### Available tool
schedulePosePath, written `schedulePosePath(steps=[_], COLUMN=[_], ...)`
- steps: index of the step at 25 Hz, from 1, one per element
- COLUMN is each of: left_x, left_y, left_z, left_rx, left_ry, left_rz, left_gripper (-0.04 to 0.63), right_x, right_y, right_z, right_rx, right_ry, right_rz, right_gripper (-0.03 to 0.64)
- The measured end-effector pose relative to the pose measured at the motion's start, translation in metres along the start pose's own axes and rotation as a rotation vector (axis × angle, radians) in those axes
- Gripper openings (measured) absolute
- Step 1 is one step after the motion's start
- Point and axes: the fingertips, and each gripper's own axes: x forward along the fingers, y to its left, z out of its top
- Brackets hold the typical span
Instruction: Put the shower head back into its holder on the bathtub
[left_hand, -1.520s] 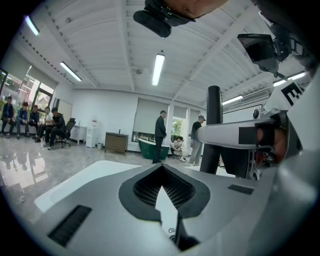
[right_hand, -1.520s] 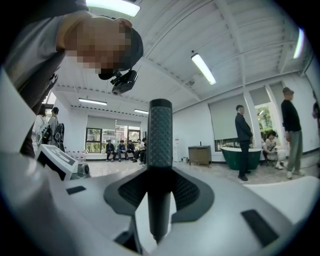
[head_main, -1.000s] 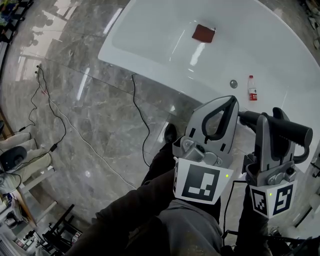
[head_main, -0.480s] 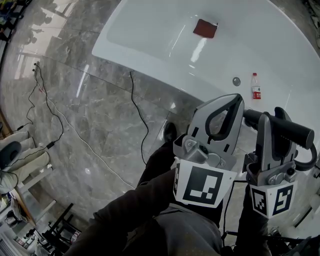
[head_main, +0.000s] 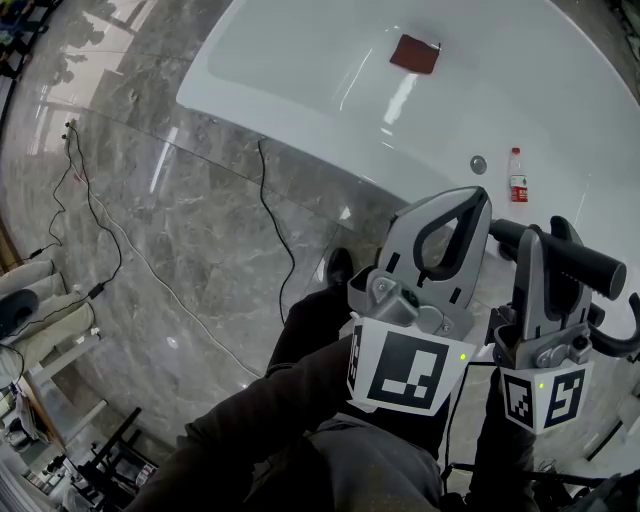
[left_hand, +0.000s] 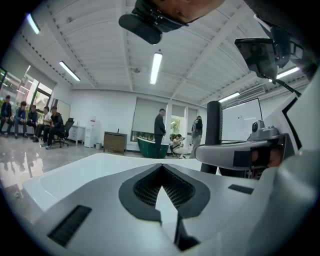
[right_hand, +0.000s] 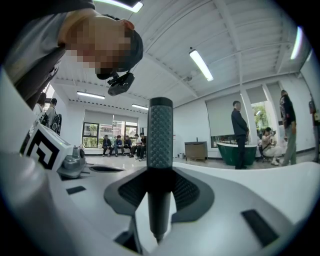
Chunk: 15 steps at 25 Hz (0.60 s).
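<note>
While right gripper (head_main: 548, 242) clamps the shower head (head_main: 592, 266), left gripper (head_main: 458, 202) seems closed near the bathtub rim (head_main: 250, 105).

The bathtub (head_main: 300, 70) runs off the top and right edges of the head view. The red patch (head_main: 414, 54) lying in it is too small to identify, perhaps a cloth, and the label on the bottle (head_main: 517, 176) cannot be read. The shower head (head_main: 575, 265) shows only its dark handle; its spray face is out of sight.
</note>
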Motion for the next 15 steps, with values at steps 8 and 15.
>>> schedulePosePath(steps=[8,15], left_x=[0.005,0.011], left_y=[0.001,0.003], left_z=[-0.021,-0.042], left_rx=[0.001,0.003], left_ry=[0.008,0.027], left_rz=[-0.008,-0.018], left_gripper=[0.003,0.003], right_x=[0.002,0.006], right_y=[-0.005,-0.009], right_z=[-0.026,-0.048], right_rx=[0.010,0.019], right_ry=[0.010,0.021], right_rz=[-0.017,-0.028], right_gripper=[0.135,0.136])
